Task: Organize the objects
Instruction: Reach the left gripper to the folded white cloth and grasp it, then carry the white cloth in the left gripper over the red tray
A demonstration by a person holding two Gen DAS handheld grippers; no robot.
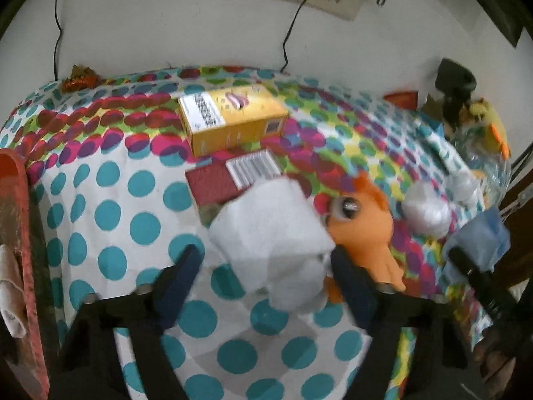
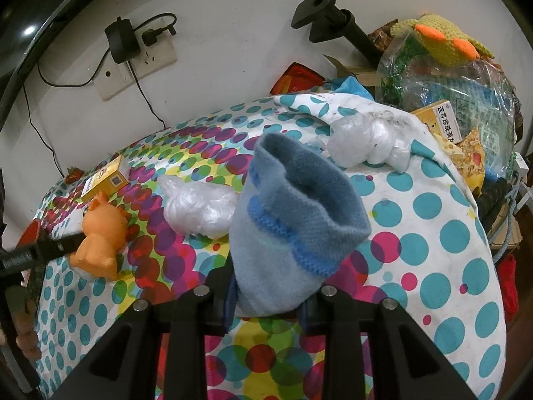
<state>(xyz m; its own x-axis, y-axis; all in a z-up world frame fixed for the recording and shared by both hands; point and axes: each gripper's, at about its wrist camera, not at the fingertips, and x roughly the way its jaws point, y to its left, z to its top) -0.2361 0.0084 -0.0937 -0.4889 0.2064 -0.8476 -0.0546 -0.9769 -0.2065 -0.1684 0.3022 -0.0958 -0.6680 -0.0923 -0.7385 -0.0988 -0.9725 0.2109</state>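
Left hand-held gripper (image 1: 263, 266): half spread; a white wad (image 1: 273, 243) sits between the fingers, against the right finger and clear of the left one. I can't tell if it is pinched.
Right hand-held gripper (image 2: 266, 303): nearly pressed together, pinching the closed end of a blue knit pouch (image 2: 293, 233).
Pouch axis: long axis runs from the fingers up and away; the open mouth tilts toward the wall and slightly right.
Wad: blurred, lumpy, just in front of the orange toy (image 1: 366, 230), covering part of it.
Orange toy: lies on the tabletop (image 1: 110, 206), its eye toward the left camera, its back toward the right one.
Red box (image 1: 213, 183): flat, just behind the wad, long axis across the view, barcode end nearest the toy.
Yellow box (image 1: 230, 120): beyond the red box, farther from the toy, long axis about parallel to it, label on its left end.
Plastic bundles: one (image 2: 196, 210) beside the toy, between it and the pouch; one (image 2: 366, 143) beyond the pouch.
Left view only: red box, wad.
Right view only: pouch mouth, crochet duck (image 2: 443, 40) on a heap of bags at the tabletop's right end, far from the toy.
Both views: wall socket (image 2: 133, 66) with a plug and cords, behind everything.
Open room: bare dotted cloth left of the red box and close in front of the left fingers; tabletop edge curves along the wall.
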